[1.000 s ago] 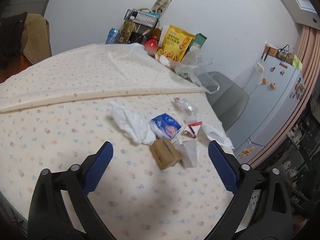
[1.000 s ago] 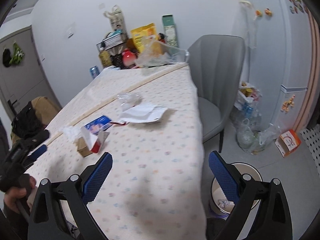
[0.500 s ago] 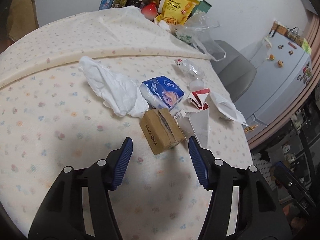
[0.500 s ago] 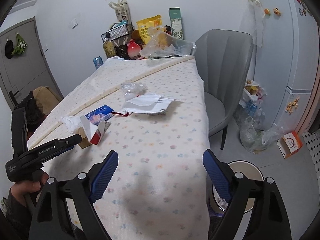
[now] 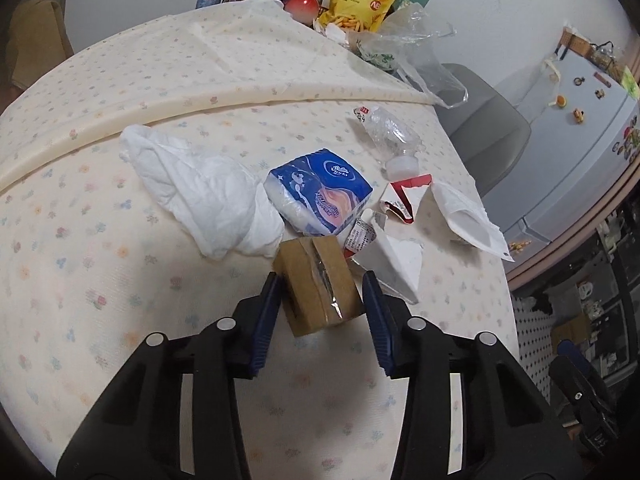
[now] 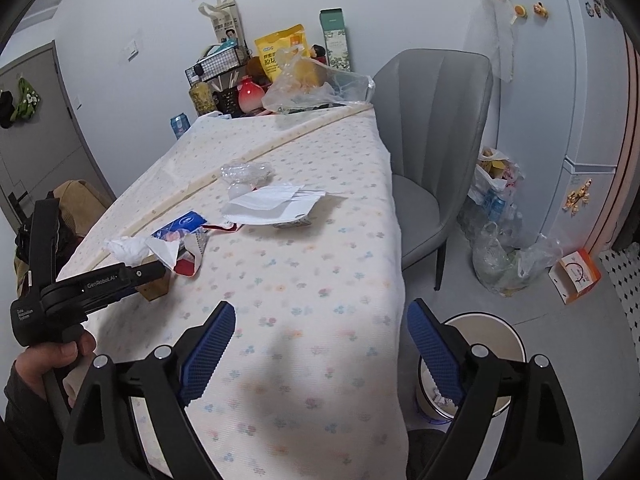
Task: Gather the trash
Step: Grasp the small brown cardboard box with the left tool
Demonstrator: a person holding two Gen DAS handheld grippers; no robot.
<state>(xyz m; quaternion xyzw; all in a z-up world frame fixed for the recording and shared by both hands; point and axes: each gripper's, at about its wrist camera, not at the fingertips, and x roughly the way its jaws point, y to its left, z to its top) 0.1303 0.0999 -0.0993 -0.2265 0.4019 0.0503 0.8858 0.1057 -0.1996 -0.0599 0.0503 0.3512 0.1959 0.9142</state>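
Between the closing left tool (image 5: 322,304) pads, a brown box (image 5: 318,286).

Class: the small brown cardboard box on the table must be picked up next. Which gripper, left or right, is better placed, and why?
Left. The left gripper already straddles the brown cardboard box, its jaws closing around it. The right gripper hangs open over bare tablecloth near the table's edge, away from the box.

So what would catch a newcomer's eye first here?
The left gripper, its jaws closing around a small brown cardboard box near the table's front edge. Behind it lies a cluster of trash: a crumpled white tissue, a blue tissue pack and a crushed plastic bottle.
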